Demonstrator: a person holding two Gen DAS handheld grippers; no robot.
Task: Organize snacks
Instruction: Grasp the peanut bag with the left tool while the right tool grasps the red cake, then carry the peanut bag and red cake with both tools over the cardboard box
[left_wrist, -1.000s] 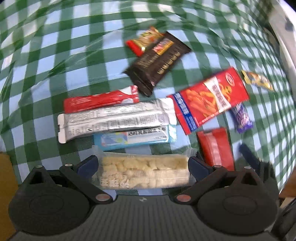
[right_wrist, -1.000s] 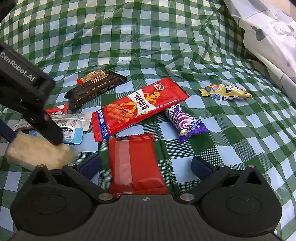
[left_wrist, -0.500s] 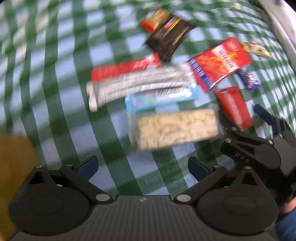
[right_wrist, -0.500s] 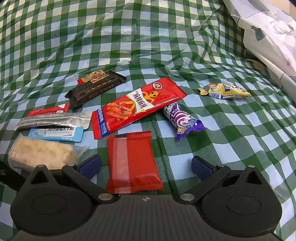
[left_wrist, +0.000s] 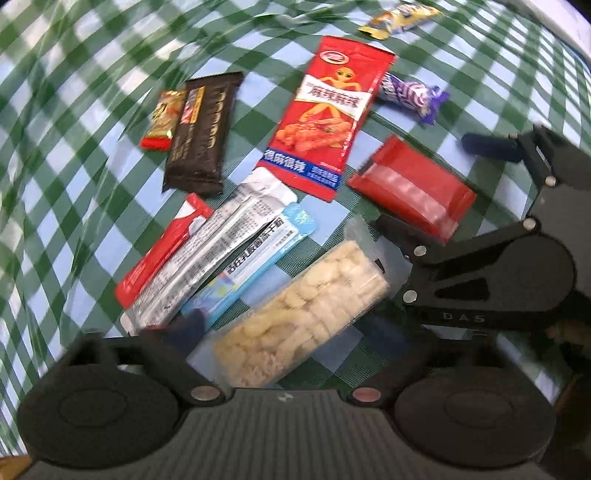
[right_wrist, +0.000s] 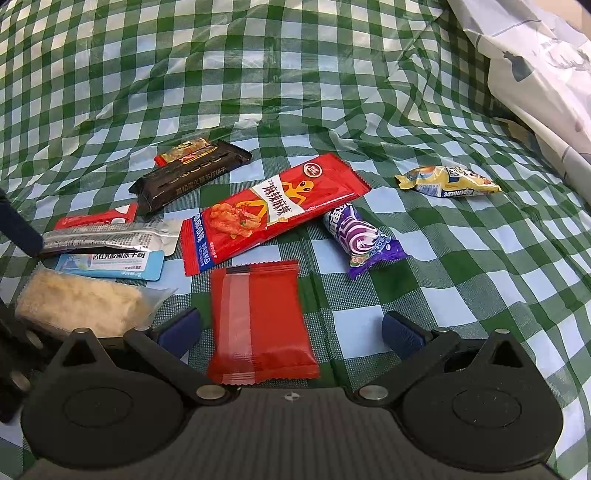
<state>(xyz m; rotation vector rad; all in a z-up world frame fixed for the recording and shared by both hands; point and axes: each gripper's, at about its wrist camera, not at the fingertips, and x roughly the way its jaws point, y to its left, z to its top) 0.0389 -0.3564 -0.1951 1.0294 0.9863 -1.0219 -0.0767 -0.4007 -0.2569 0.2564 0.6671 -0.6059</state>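
The right gripper (right_wrist: 291, 332), jaws wide and holding nothing, straddles the red packet (right_wrist: 258, 325), whose long axis runs along its fingers, on the checked cloth (right_wrist: 295, 74), while the left gripper's (left_wrist: 291, 332) closing jaws bracket the rice-crisp bar (left_wrist: 303, 314) lying diagonally between them.

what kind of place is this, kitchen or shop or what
Probably a home table set up for sorting snacks, not a shop. A wrinkled green checked cloth covers it, loose snack packets like the red packet lie scattered, and a plastic bag sits at the edge.
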